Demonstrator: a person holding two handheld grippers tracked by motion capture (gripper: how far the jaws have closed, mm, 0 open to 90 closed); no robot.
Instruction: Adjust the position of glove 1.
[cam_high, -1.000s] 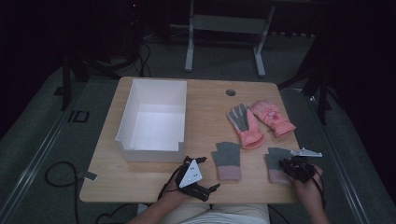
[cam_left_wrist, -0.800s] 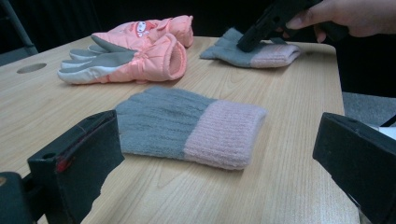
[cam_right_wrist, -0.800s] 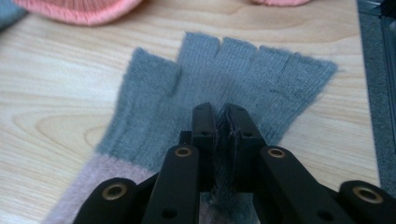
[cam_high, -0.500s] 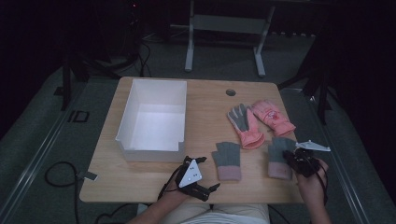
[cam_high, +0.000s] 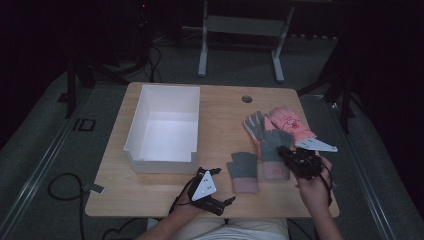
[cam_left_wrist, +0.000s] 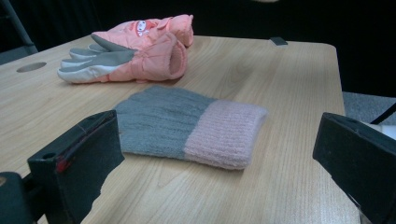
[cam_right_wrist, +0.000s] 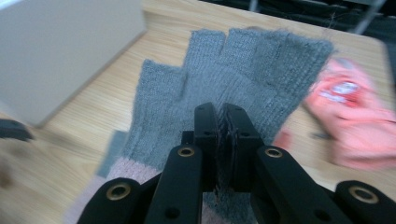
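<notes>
A grey knitted fingerless glove with a pink cuff hangs above the table, and my right gripper is shut on its knit. In the right gripper view the two jaws meet on the grey fabric, with the finger stubs spread beyond. Its matching glove lies flat near the table's front edge. My left gripper stands open just left of it, low over the table. From the left gripper view, that glove lies between and beyond the wide-apart jaws, untouched.
A pair of pink padded gloves lies at the right back, just beyond the lifted glove. An open white box stands on the left half of the wooden table. A cable hole marks the far edge.
My right gripper has risen and moved away from the front edge, taking the grey glove up off the table toward the pink gloves. The left gripper has stayed put.
</notes>
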